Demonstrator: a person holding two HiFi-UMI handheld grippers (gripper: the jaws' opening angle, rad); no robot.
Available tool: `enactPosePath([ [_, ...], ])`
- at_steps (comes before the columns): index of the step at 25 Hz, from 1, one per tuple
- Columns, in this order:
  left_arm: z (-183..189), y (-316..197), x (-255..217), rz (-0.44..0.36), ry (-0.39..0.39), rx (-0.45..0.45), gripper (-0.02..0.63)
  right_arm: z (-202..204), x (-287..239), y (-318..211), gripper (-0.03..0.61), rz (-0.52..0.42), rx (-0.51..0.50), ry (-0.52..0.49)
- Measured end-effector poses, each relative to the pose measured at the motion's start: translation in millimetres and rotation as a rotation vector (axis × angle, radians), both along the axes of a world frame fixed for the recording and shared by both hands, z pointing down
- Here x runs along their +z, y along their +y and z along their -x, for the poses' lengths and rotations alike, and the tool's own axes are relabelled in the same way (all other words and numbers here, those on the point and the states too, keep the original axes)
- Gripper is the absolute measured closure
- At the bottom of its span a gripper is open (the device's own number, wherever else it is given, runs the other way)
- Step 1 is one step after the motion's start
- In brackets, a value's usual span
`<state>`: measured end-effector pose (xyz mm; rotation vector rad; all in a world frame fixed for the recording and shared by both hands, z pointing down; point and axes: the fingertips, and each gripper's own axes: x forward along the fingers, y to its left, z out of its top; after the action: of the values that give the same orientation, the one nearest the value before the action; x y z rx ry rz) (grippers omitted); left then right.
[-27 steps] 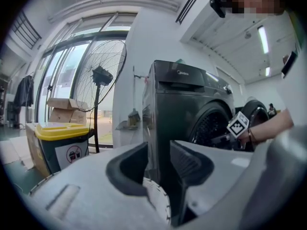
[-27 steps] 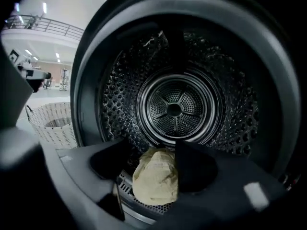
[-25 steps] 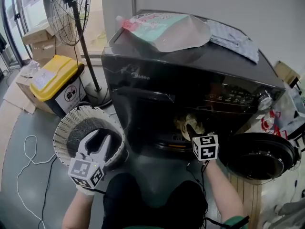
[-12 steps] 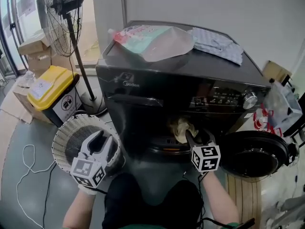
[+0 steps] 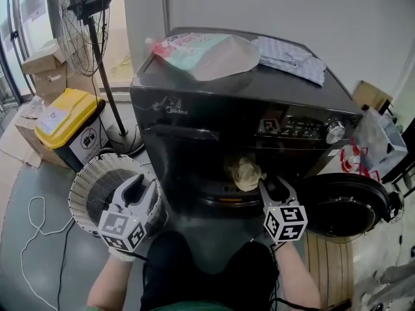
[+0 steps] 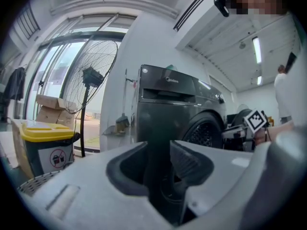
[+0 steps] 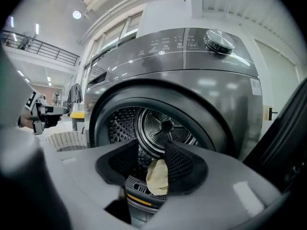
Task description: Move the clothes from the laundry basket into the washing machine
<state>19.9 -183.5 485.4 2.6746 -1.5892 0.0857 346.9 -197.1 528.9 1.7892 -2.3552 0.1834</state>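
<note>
The black washing machine [image 5: 214,109] stands with its round door [image 5: 350,206] swung open to the right. A beige cloth [image 5: 243,172] lies at the lip of the drum mouth. My right gripper [image 5: 272,185] sits just outside the opening, below and right of the cloth, and its jaws are closing with nothing between them. In the right gripper view the cloth [image 7: 157,176] shows through the gap of the right gripper [image 7: 152,152], beyond the tips, below the steel drum [image 7: 163,126]. My left gripper [image 5: 141,188] hovers open and empty over the white laundry basket [image 5: 87,177].
A yellow-lidded bin [image 5: 65,118], a standing fan [image 5: 97,50] and cardboard boxes [image 5: 42,60] stand to the left. A pouch [image 5: 207,54] and a folded cloth [image 5: 288,57] lie on the machine's top. A cable [image 5: 39,219] trails on the floor.
My right gripper has drawn back out of the drum mouth, leaving the beige cloth at the lip, and its jaws have narrowed. The left gripper stays over the basket.
</note>
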Motion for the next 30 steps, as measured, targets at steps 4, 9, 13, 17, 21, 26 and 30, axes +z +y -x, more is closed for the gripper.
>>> enactPosePath([
  [4,-0.4,3.8,3.4,0.004,0.008,0.005,0.469,-0.8,32.9,1.4,0.41,0.054,-0.002,0.025],
  [9,2.6,10.0,18.7,0.032,-0.001,-0.002,0.471,-2.8,110.2,-21.7,0.41,0.18,0.0,0.081],
  [13,7.5,17.5,31.7,0.057,-0.028,-0.02,0.471,-13.6,171.6,-50.5,0.41,0.268,0.026,0.161],
  [17,23.4,23.1,42.3,0.079,-0.047,-0.069,0.471,-14.1,217.1,-73.7,0.408,0.334,-0.011,0.252],
  [21,39.7,27.7,53.4,0.102,-0.063,-0.113,0.471,-13.3,233.8,-89.2,0.426,0.359,-0.024,0.313],
  [26,56.4,31.4,55.9,0.102,-0.059,-0.161,0.471,-12.4,210.0,-124.0,0.546,0.294,0.009,0.28],
  [30,66.2,40.1,57.3,0.104,-0.067,-0.189,0.471,-13.6,177.3,-161.6,0.549,0.226,0.044,0.272],
])
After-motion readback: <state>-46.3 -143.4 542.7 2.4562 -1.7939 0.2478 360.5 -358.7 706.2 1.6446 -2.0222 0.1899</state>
